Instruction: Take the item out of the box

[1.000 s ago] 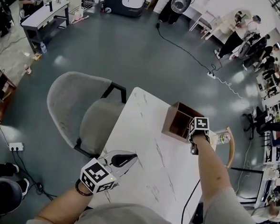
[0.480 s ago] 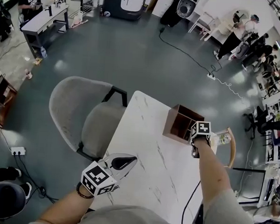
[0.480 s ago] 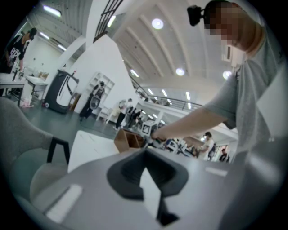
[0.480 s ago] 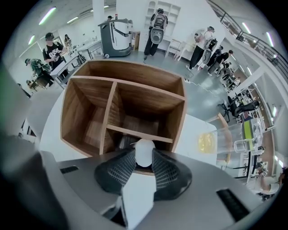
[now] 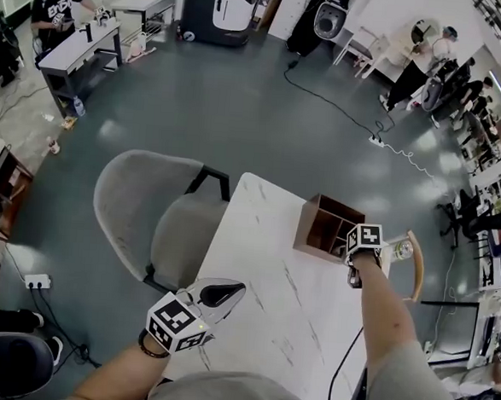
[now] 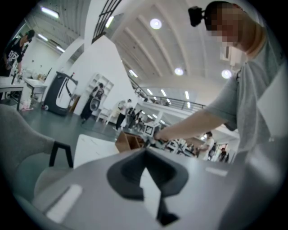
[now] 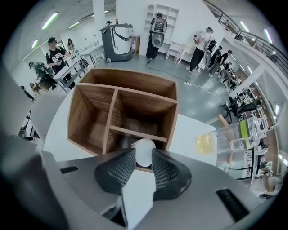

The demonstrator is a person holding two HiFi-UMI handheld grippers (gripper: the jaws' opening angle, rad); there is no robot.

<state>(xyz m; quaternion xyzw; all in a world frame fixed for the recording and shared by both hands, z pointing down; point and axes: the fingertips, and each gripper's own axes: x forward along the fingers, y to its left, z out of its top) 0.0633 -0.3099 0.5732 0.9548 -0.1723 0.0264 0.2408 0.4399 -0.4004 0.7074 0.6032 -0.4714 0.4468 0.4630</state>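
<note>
Right gripper (image 7: 144, 152) pinches the white rounded item (image 7: 145, 144) at the divided brown wooden box's (image 7: 167, 114) near wall, probably to lift it out. Left gripper (image 6: 145, 152), closed and empty, idles well away from the box.

Grey chair (image 5: 148, 200) just beside white marbled table (image 5: 253, 281); black cable (image 5: 330, 96) across the floor (image 5: 223, 107) beyond.

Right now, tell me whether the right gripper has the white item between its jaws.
Yes, the right gripper has the white item between its pads, touching both.
</note>
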